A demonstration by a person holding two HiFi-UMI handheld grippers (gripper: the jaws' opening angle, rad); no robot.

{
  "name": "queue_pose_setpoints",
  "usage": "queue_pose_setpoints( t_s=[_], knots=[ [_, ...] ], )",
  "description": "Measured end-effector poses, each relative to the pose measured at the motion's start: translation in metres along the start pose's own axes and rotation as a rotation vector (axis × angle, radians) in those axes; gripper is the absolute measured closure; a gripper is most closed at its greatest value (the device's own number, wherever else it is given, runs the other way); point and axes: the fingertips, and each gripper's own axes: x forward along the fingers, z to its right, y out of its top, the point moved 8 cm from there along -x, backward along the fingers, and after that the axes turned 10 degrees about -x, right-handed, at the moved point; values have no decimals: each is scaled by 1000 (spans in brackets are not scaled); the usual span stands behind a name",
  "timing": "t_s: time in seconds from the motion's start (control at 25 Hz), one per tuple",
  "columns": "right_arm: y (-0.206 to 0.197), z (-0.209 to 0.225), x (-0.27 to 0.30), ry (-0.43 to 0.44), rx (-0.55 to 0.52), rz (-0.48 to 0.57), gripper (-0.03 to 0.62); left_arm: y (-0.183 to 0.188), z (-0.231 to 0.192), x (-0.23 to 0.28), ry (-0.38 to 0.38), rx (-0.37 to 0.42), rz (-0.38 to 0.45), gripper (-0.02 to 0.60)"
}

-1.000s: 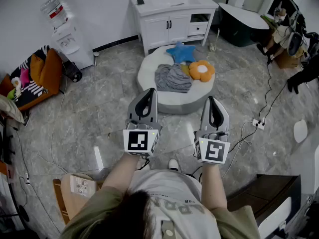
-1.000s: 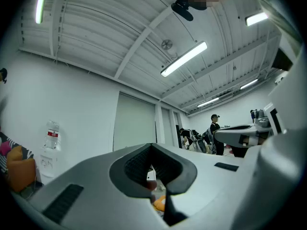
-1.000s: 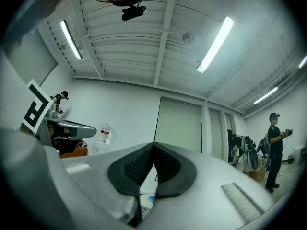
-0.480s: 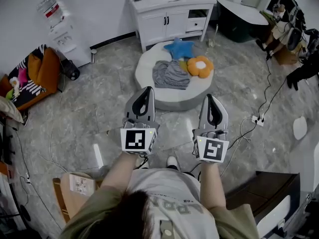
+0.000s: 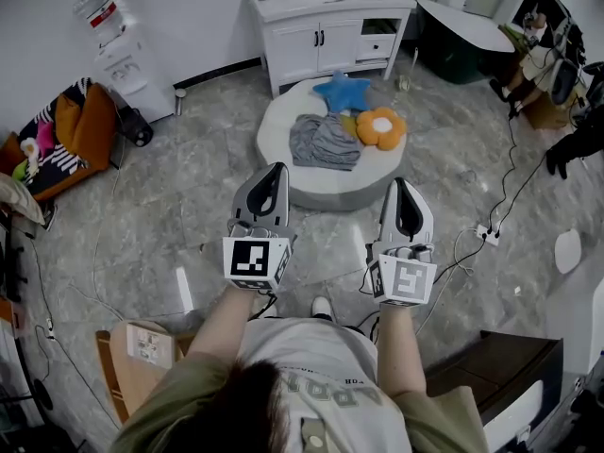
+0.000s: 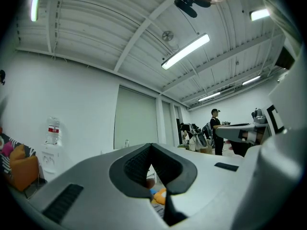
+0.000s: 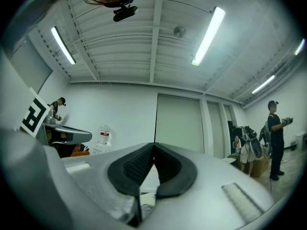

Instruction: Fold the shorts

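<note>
The grey shorts (image 5: 323, 142) lie crumpled on a round white cushion seat (image 5: 283, 173) ahead of me in the head view. Beside them rest a blue star pillow (image 5: 342, 93) and an orange flower pillow (image 5: 379, 126). My left gripper (image 5: 267, 171) hovers above the floor just short of the seat, jaws shut with nothing between them. My right gripper (image 5: 404, 186) is level with it on the right, also shut and empty. In the left gripper view the left gripper (image 6: 151, 146) shows closed tips, and the right gripper (image 7: 154, 145) looks the same in its own view.
A white cabinet with a sink (image 5: 326, 22) stands behind the seat. A water dispenser (image 5: 123, 59) is at the back left, an orange bag (image 5: 71, 135) at the left wall. Cables (image 5: 477, 234) trail over the grey floor on the right. A cardboard box (image 5: 142, 347) sits near my left leg.
Both grippers have drifted slightly nearer the round seat, the right one a little lower in the picture. Both stay shut.
</note>
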Motion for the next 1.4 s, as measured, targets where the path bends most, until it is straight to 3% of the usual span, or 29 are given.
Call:
queue_pose_setpoints(
  t_s=[0.16, 0.24, 0.28, 0.32, 0.48, 0.92, 1.16, 1.4],
  knots=[
    [-8, 13, 2, 10, 52, -18, 571, -4, -3, 3, 22, 6, -33, 571],
    [-13, 19, 2, 17, 35, -26, 429, -7, -3, 5, 22, 0, -43, 542],
    [-15, 21, 3, 26, 28, -29, 396, -9, -2, 6, 19, -7, -49, 473],
    [-16, 23, 3, 35, 21, -30, 393, -10, -2, 8, 17, -13, -57, 426],
    [-20, 34, 4, 57, 1, -28, 391, -15, 3, 14, 19, -8, -93, 348],
    [-40, 55, 14, 129, 12, -48, 391, -29, 5, 23, 44, 52, -192, 336],
    [-63, 40, 39, 202, -40, -91, 391, -50, -28, 46, 43, 53, -239, 330],
    [-91, 17, 100, 196, -48, -161, 391, -63, -86, 104, 10, 33, -252, 328]
  ],
)
